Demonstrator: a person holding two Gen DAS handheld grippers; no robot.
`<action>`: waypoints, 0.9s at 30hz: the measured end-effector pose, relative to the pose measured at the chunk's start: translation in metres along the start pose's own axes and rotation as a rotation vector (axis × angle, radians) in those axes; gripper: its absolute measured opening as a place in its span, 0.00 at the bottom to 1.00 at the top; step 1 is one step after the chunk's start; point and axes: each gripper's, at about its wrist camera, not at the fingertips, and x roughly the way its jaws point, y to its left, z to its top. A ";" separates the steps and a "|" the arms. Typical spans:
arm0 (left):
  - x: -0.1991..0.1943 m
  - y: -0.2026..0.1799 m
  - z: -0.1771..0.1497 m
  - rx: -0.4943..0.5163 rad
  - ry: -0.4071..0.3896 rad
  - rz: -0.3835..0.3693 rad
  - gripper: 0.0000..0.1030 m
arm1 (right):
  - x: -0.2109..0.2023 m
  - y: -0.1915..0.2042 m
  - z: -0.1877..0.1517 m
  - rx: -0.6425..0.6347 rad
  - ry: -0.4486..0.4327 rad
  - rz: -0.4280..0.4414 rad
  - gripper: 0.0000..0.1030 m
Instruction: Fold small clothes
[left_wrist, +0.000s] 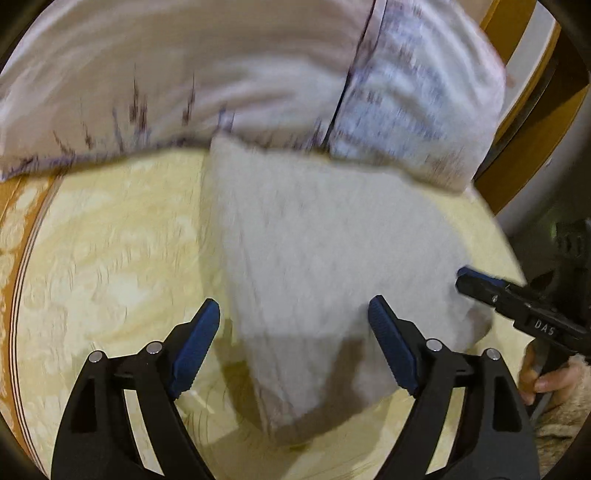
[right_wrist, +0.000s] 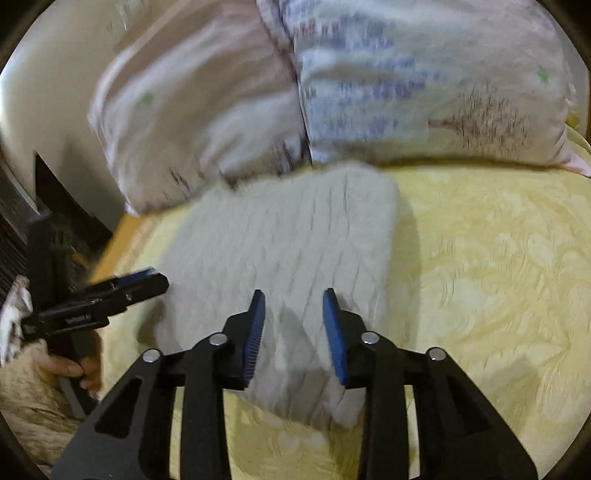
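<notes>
A folded white knit garment (left_wrist: 325, 251) lies on the yellow bedspread (left_wrist: 122, 240); it also shows in the right wrist view (right_wrist: 288, 236). My left gripper (left_wrist: 295, 314) is open and empty, hovering over the garment's near end. My right gripper (right_wrist: 294, 299) is open and empty above the garment's near part. The right gripper also appears at the right edge of the left wrist view (left_wrist: 476, 280), beside the garment. The left gripper appears at the left of the right wrist view (right_wrist: 147, 280), next to the garment's left edge. Both views are motion-blurred.
A pink and blue patterned pillow (left_wrist: 229, 81) lies right behind the garment, its edge touching it; it also shows in the right wrist view (right_wrist: 332, 85). The wooden bed frame (left_wrist: 532, 140) runs at the right. The yellow bedspread (right_wrist: 480, 258) stretches out to the right.
</notes>
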 end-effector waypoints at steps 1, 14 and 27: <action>0.008 0.001 -0.004 0.000 0.030 0.015 0.81 | 0.004 0.000 0.000 -0.007 -0.002 -0.010 0.25; -0.014 -0.002 -0.037 -0.064 -0.002 0.049 0.84 | -0.017 0.012 -0.046 -0.020 0.021 -0.056 0.27; -0.045 -0.012 -0.060 -0.098 0.061 0.196 0.98 | -0.042 0.026 -0.071 -0.002 -0.092 -0.202 0.87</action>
